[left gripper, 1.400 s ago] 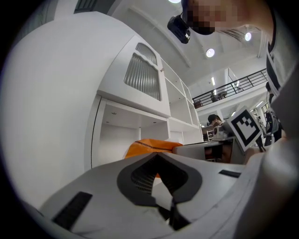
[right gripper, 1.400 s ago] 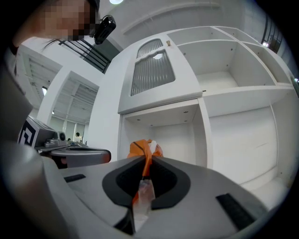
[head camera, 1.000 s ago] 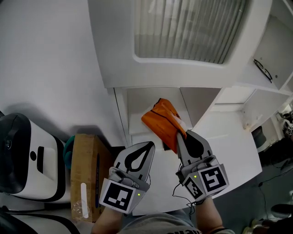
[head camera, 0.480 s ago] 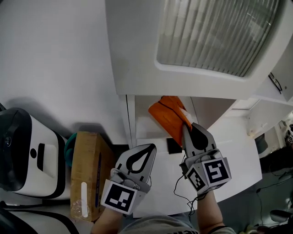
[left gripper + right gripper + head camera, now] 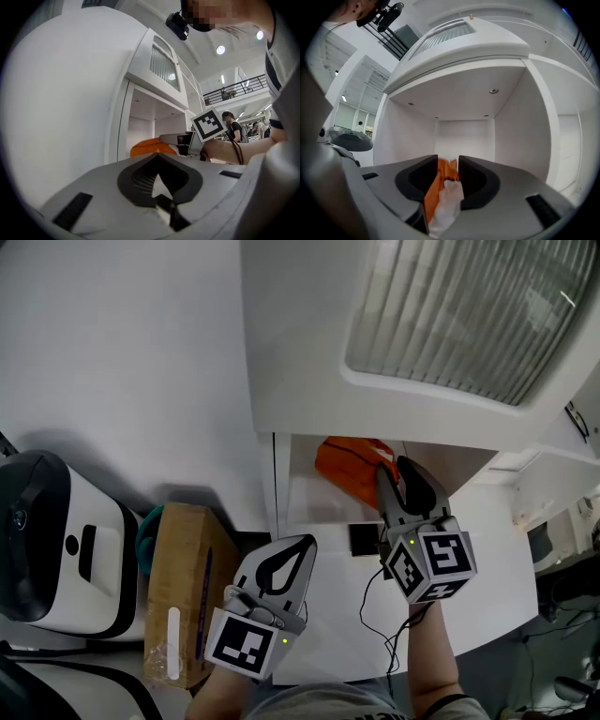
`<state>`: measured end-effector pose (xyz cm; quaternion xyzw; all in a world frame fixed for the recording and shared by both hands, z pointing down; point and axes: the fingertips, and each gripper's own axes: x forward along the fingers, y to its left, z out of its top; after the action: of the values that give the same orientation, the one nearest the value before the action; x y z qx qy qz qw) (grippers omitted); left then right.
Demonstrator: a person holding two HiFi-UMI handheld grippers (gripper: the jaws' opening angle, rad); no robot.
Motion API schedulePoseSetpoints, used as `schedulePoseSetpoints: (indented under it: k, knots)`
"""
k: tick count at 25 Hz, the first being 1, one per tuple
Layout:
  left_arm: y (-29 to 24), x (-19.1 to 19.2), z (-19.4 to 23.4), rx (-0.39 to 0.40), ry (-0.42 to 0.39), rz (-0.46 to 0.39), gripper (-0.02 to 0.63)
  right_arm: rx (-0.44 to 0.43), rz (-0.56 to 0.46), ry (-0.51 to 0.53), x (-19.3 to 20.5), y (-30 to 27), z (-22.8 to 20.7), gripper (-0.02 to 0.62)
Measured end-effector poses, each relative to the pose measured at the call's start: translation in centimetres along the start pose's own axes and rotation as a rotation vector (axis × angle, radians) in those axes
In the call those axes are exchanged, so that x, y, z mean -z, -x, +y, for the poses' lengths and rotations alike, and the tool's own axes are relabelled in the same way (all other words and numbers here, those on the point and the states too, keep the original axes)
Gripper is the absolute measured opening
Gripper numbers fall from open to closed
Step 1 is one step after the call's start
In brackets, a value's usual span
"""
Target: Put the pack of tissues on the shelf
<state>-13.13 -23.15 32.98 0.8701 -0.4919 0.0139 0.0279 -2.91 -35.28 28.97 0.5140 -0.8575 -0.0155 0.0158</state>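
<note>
Right gripper: you reach it into open shelf below cabinet, probably so pack of tissues lands well inside, not on front edge. Jaws opening; orange pack sits between them, loose white end toward you, bulk of pack beyond jaw tips, inside shelf. Judgement: release under way; whether pack already rests on shelf floor cannot be told. Left gripper: jaws together, empty, held low, apart from shelf, likely to stay clear of placing hand.
</note>
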Motion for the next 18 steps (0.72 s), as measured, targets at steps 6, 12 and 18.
schedulePoseSetpoints:
  k: [6, 12, 18]
  knots:
    - [-0.1, -0.1, -0.5, -0.002, 0.0, -0.002, 0.04, -0.026, -0.03, 0.006, -0.9, 0.9, 0.3, 0.147]
    - [-0.1, -0.2, -1.5, 0.008, -0.009, -0.006, 0.04, -0.082, -0.029, -0.012, -1.3, 3.0, 1.4, 0.072]
    - [0.0, -0.7, -2.9, 0.024, -0.021, -0.018, 0.04, -0.12, -0.037, -0.025, -2.0, 5.5, 2.2, 0.009]
